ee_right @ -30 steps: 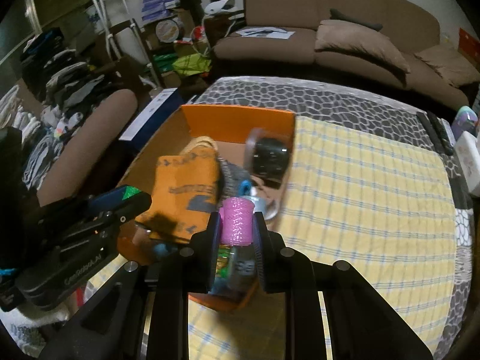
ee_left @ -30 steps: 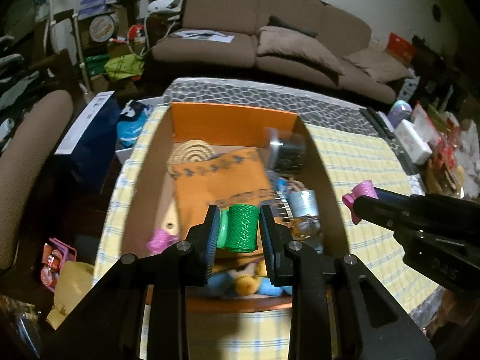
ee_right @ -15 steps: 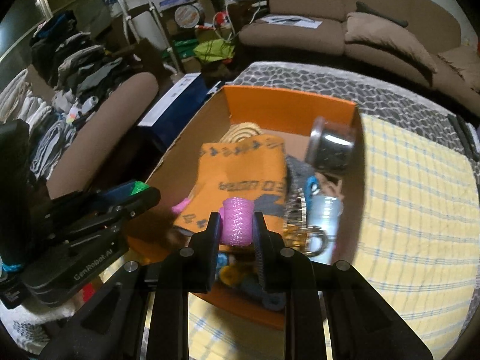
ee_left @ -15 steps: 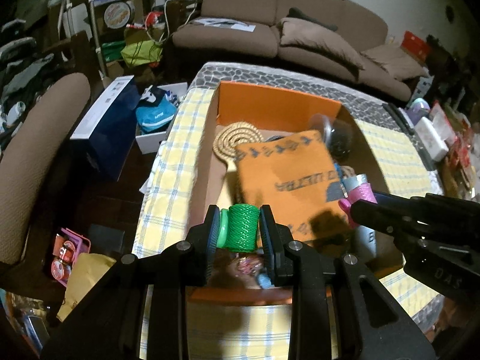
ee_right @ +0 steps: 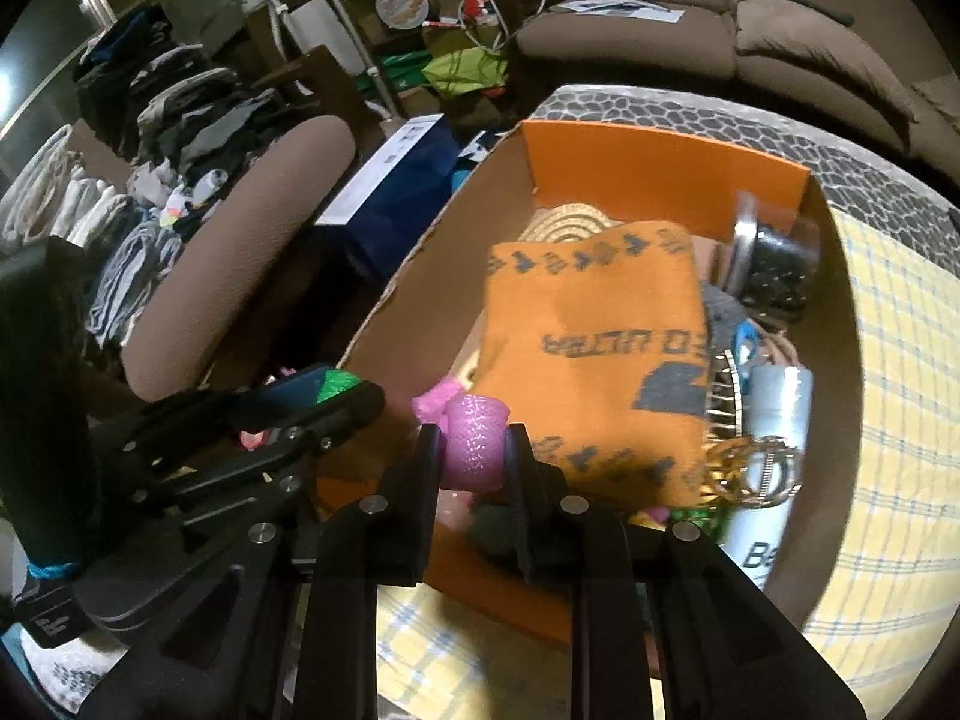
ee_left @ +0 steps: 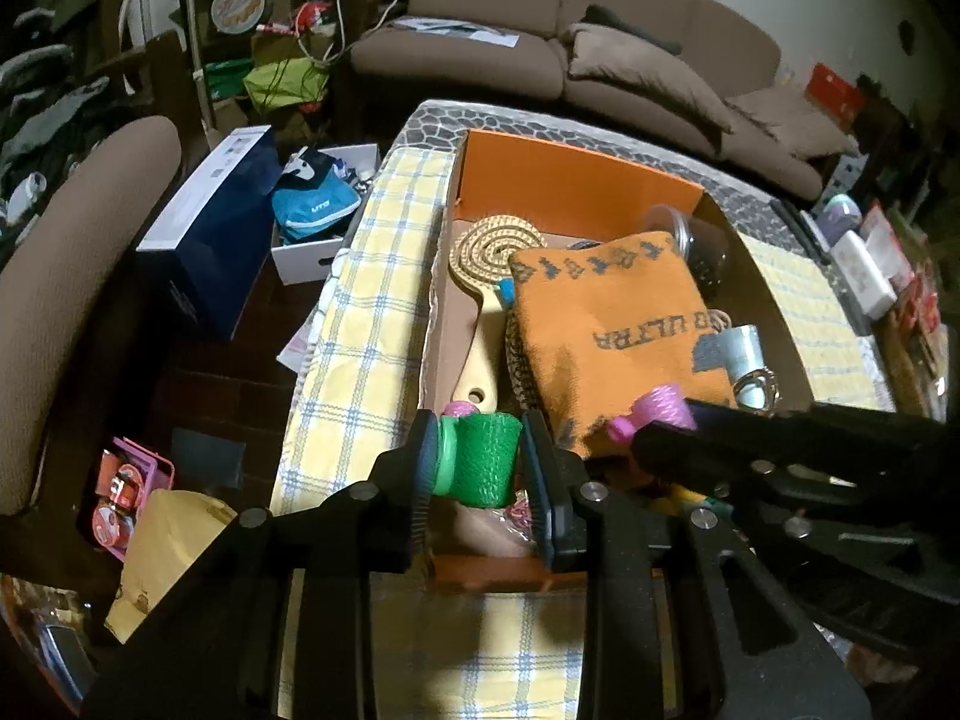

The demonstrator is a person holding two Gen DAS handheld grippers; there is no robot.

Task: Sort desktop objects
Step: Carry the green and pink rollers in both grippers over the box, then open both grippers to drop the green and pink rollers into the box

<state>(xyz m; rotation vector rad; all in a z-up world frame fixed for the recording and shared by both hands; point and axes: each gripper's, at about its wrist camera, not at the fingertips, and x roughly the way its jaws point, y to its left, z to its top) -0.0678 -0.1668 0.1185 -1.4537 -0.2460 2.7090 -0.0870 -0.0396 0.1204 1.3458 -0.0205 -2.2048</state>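
Observation:
My left gripper (ee_left: 480, 468) is shut on a green mesh roller (ee_left: 483, 459) and holds it over the near left corner of an orange cardboard box (ee_left: 576, 180). My right gripper (ee_right: 474, 450) is shut on a pink mesh roller (ee_right: 474, 441), also over the box's near end; it shows in the left wrist view (ee_left: 657, 411). The box (ee_right: 660, 150) holds an orange cloth (ee_left: 606, 330), a coiled woven band (ee_left: 495, 246), a wooden brush handle (ee_left: 471, 336), a clear jar (ee_right: 774, 264) and a white tube (ee_right: 774, 414).
The box sits on a yellow checked tablecloth (ee_left: 366, 330). A brown chair (ee_left: 66, 276) and a blue box (ee_left: 210, 234) stand to the left on the floor. A brown sofa (ee_left: 570, 54) is behind. Remotes and small boxes (ee_left: 864, 264) lie at the table's right edge.
Both grippers have moved left over the box toward its near left end, each still holding its roller. The view has swung so the box lies more to the right.

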